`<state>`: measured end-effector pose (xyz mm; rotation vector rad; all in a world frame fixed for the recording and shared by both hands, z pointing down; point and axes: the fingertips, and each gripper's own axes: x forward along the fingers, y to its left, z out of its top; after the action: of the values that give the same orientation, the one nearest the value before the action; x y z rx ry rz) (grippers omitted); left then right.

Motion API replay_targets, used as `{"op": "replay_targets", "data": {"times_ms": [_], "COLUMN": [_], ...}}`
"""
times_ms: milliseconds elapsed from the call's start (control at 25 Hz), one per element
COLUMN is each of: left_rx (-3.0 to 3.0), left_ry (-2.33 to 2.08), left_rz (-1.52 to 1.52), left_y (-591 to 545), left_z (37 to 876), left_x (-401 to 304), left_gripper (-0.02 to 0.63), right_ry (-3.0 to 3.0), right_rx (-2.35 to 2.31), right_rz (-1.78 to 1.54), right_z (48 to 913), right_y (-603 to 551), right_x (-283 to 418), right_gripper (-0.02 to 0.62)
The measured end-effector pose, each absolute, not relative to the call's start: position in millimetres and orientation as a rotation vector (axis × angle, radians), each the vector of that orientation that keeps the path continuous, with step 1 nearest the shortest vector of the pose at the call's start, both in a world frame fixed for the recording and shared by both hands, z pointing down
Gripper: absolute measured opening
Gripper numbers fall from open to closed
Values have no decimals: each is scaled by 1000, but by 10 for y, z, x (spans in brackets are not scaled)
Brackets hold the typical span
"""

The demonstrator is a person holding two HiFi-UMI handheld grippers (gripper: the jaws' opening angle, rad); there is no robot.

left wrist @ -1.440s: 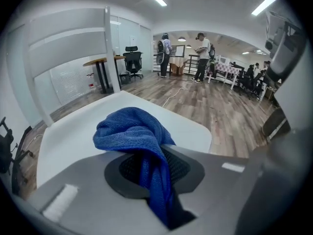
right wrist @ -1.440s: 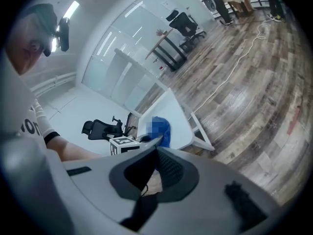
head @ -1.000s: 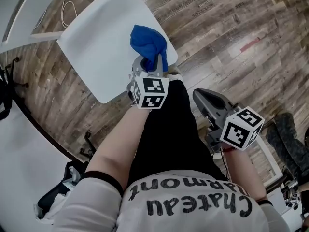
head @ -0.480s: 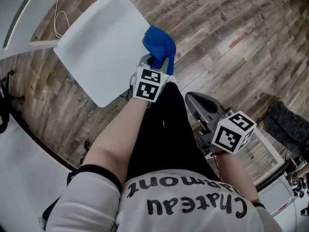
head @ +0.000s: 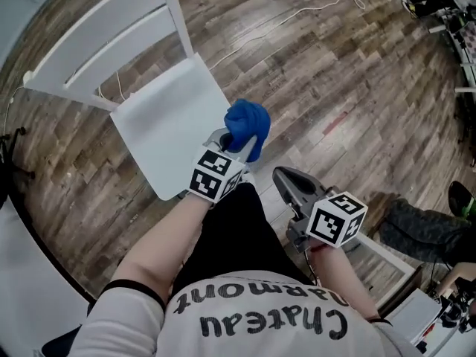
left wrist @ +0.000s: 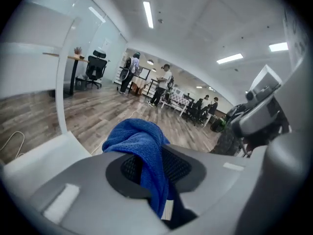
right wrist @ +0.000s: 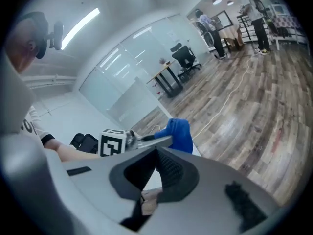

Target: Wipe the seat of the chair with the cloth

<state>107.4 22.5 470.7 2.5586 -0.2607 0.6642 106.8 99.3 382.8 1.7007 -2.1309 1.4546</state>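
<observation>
The white chair seat (head: 167, 129) lies left of centre in the head view, its slatted backrest (head: 104, 39) beyond it. My left gripper (head: 236, 146) is shut on the bunched blue cloth (head: 247, 127), which is held just off the seat's right edge, over the floor. In the left gripper view the cloth (left wrist: 139, 141) hangs out of the shut jaws of the left gripper (left wrist: 151, 168), with the seat (left wrist: 29, 160) low at the left. My right gripper (head: 286, 181) is shut and empty near my leg. The right gripper view shows its closed tips (right wrist: 159, 155) and the cloth (right wrist: 180, 133) beyond.
A white cable (head: 297, 17) runs over the wood floor behind the chair. A dark shoe and leg (head: 416, 229) and a white frame (head: 387, 255) are at the right. A white surface (head: 22, 274) borders the lower left. Several people (left wrist: 164, 82) stand far off.
My left gripper has carried the cloth from the seat's near right corner off past its edge and lifted it. The head view has swung, so the backrest now shows. The right gripper stays shut.
</observation>
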Motion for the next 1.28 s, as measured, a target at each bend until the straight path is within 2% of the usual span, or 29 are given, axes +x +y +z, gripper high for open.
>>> {"op": "replay_targets", "data": {"times_ms": [320,560,720,1040,1280], "left_rx": [2649,2765,2774,2851,2859], "left_ry": [-593,-759,-785,-863,-1024], "left_rz": [412,219,97,-109,-197], "left_y": [-510,-746,-690,-364,-186], "left_z": [2927,1890,1350,429,156], "left_x": [260,-312,-609,-1127,-1502], "left_gripper": [80,80,80,80,81], "right_ry": [-2322,-2427,-2507,-2736,-2712], "right_rx": [1646,1742,1810,1657,1541], "right_rz": [1117,865,796,611,342], "right_z": [2749,1866,1403,703,384], "right_y": [250,-309,-441,-597,-474], "right_x": [876,1172,1212,660,449], "right_gripper": [16,15,15,15,15]}}
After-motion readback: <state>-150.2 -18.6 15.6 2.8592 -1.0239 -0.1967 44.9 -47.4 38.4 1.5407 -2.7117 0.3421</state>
